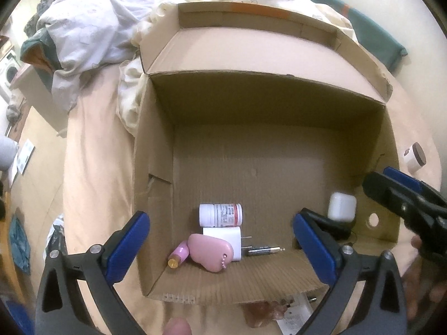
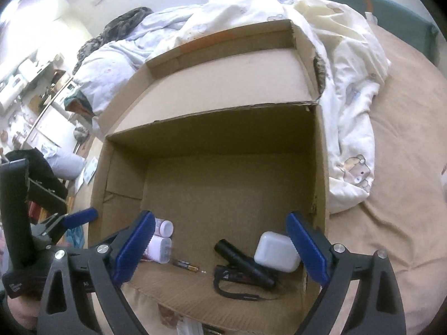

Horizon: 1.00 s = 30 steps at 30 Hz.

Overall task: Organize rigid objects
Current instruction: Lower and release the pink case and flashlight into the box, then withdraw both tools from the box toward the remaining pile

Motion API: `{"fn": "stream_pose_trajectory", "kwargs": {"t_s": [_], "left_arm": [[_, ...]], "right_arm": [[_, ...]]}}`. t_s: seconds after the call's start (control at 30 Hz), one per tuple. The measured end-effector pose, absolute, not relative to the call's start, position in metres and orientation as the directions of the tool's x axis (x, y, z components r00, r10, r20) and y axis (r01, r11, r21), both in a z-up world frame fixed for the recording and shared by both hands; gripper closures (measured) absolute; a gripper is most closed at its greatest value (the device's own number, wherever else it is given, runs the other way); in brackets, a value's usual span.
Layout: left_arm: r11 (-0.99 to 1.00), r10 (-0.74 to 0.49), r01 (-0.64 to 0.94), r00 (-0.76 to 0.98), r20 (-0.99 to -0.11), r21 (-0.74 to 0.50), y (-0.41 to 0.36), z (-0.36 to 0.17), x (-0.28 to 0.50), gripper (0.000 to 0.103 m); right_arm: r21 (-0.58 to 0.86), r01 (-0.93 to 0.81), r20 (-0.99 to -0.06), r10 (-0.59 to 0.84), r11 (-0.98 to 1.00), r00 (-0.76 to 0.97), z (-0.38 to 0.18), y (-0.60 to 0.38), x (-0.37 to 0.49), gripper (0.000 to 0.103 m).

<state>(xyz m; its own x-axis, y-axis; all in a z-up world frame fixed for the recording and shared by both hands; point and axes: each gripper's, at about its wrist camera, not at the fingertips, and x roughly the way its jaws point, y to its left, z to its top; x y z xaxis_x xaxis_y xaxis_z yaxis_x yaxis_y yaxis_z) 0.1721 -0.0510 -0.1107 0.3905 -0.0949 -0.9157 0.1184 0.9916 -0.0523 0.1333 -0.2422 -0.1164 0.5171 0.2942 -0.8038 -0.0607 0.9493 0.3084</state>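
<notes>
An open cardboard box lies on a bed. Along its near wall sit a white pill bottle, a white plug charger, a pink heart-shaped case, a pink tube and a battery. My left gripper hangs open above these with nothing between its fingers. In the right wrist view, my right gripper is open and holds nothing, above a black flashlight with a strap, a white earbud case and the battery.
A crumpled white quilt lies behind and beside the box. A small jar with a brown lid lies on the peach sheet to the right. More items show under the box's near flap. A green headboard borders the bed.
</notes>
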Motion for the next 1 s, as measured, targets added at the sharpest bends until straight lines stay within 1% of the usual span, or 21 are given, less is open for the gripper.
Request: {"fn": "stream_pose_trajectory", "kwargs": {"t_s": [0.1, 0.23, 0.37, 0.47, 0.6, 0.73, 0.87, 1.0], "left_arm": [[0.991, -0.107, 0.116, 0.390, -0.915, -0.066, -0.049, -0.108, 0.171, 0.001], [0.990, -0.119, 0.112, 0.413, -0.903, -0.080, -0.042, -0.095, 0.166, 0.001], [0.990, -0.111, 0.123, 0.423, -0.900, -0.064, -0.034, -0.081, 0.161, 0.001], [0.994, -0.085, 0.106, 0.439, -0.895, -0.043, -0.026, -0.068, 0.157, 0.001], [0.994, -0.095, 0.085, 0.448, -0.889, -0.064, -0.017, -0.049, 0.147, 0.001], [0.994, -0.095, 0.084, 0.459, -0.883, -0.063, -0.012, -0.036, 0.131, 0.001], [0.993, -0.107, 0.088, 0.445, -0.889, -0.075, -0.008, -0.036, 0.108, 0.001], [0.995, -0.095, 0.078, 0.429, -0.898, -0.068, -0.004, -0.048, 0.089, 0.001]], "right_arm": [[0.321, -0.055, -0.791, 0.300, 0.945, 0.533, -0.113, -0.240, 0.130, 0.000], [0.324, -0.082, -0.776, 0.314, 0.943, 0.547, -0.104, -0.236, 0.121, 0.000], [0.319, -0.104, -0.771, 0.322, 0.942, 0.549, -0.092, -0.235, 0.111, 0.000], [0.348, -0.100, -0.769, 0.345, 0.932, 0.538, -0.084, -0.238, 0.107, 0.000], [0.410, -0.120, -0.743, 0.408, 0.904, 0.530, -0.076, -0.239, 0.098, 0.000], [0.396, -0.128, -0.747, 0.400, 0.909, 0.531, -0.072, -0.239, 0.085, 0.000], [0.411, -0.121, -0.750, 0.410, 0.904, 0.519, -0.073, -0.240, 0.068, 0.000], [0.394, -0.109, -0.759, 0.390, 0.913, 0.521, -0.081, -0.245, 0.050, 0.000]]}}
